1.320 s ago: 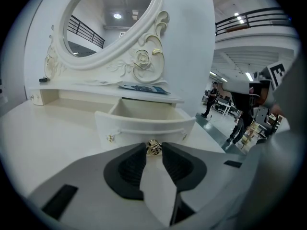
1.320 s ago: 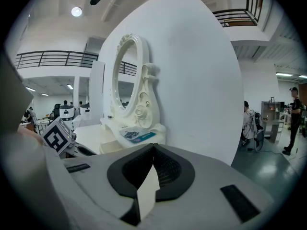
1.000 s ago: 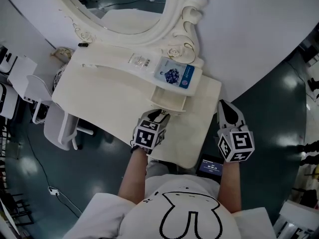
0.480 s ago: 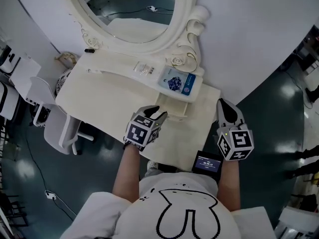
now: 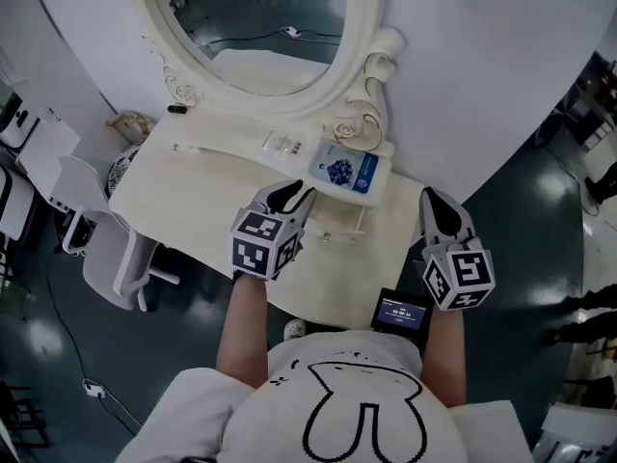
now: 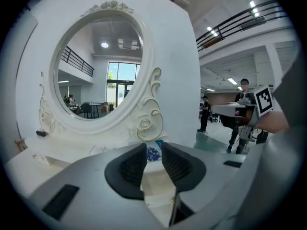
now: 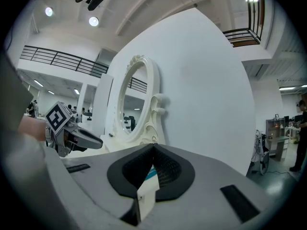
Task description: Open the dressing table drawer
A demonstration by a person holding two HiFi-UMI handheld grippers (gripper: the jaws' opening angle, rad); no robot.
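The cream dressing table (image 5: pixel 207 196) stands below an oval mirror (image 5: pixel 260 17). Its small drawer (image 5: pixel 337 224) sticks out from under the raised shelf, just right of my left gripper (image 5: pixel 289 197). That gripper hangs above the tabletop, clear of the drawer; its jaws are closing with nothing between them and a gap still shows. In the left gripper view the drawer (image 6: pixel 154 178) shows between the left gripper's (image 6: pixel 154 151) pads. My right gripper (image 5: pixel 439 210) floats off the table's right end, its pads meeting at the tips (image 7: pixel 153 148) and holding nothing.
A blue-and-white pack (image 5: pixel 345 172) and a small clear item (image 5: pixel 277 143) lie on the shelf. A white chair (image 5: pixel 96 249) stands at the table's left. A small screen (image 5: pixel 403 313) sits by the person's waist. Dark floor surrounds the table.
My left gripper has lifted away from the drawer front and moved up and left; its jaws have narrowed. The right gripper rose a little. The drawer stays pulled out.
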